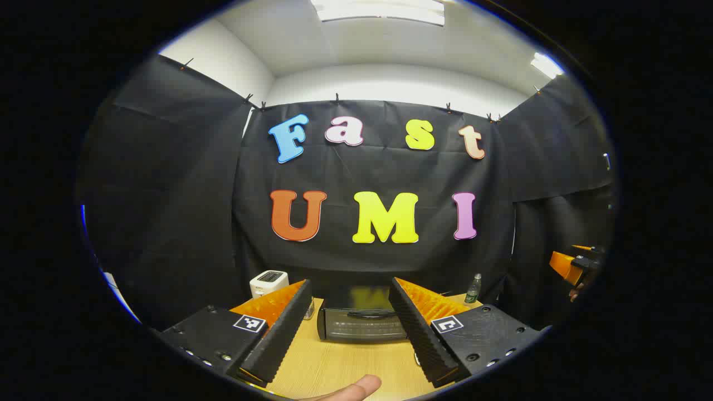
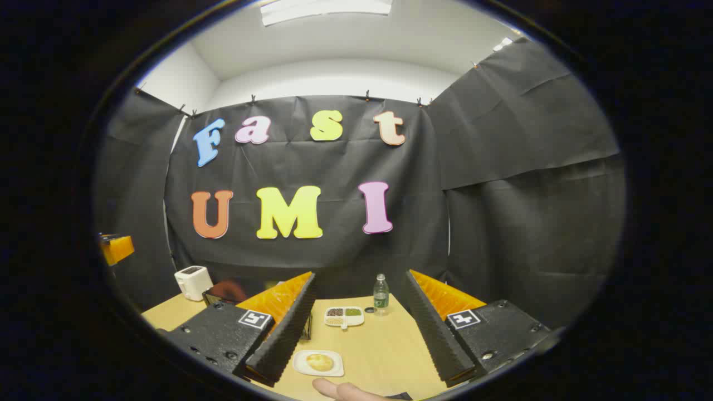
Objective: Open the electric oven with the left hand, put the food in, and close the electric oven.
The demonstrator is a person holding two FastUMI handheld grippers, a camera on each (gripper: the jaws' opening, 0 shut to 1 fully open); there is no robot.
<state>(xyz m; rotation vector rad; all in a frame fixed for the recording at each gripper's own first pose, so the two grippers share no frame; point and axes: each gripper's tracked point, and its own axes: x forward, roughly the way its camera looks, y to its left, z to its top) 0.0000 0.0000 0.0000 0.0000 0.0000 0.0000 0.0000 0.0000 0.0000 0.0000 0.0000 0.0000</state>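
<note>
The dark electric oven [image 1: 362, 326] stands on the wooden table [image 1: 340, 362], door closed, its handle across the top of the glass. My left gripper [image 1: 350, 284] is open, raised above the table and short of the oven, which appears between its fingers. In the right gripper view a round piece of food [image 2: 320, 362] lies on a white plate [image 2: 333, 370] near the front of the table. My right gripper [image 2: 361, 275] hangs open above it, holding nothing. The oven's corner [image 2: 223, 291] peeks out behind the left finger there.
A white toaster [image 1: 268, 283] stands left of the oven, a small bottle [image 1: 473, 288] to its right. A divided white tray [image 2: 344, 316] of small foods and the bottle [image 2: 381, 292] sit at the table's back. A thumb [image 1: 356, 387] shows at the bottom edge.
</note>
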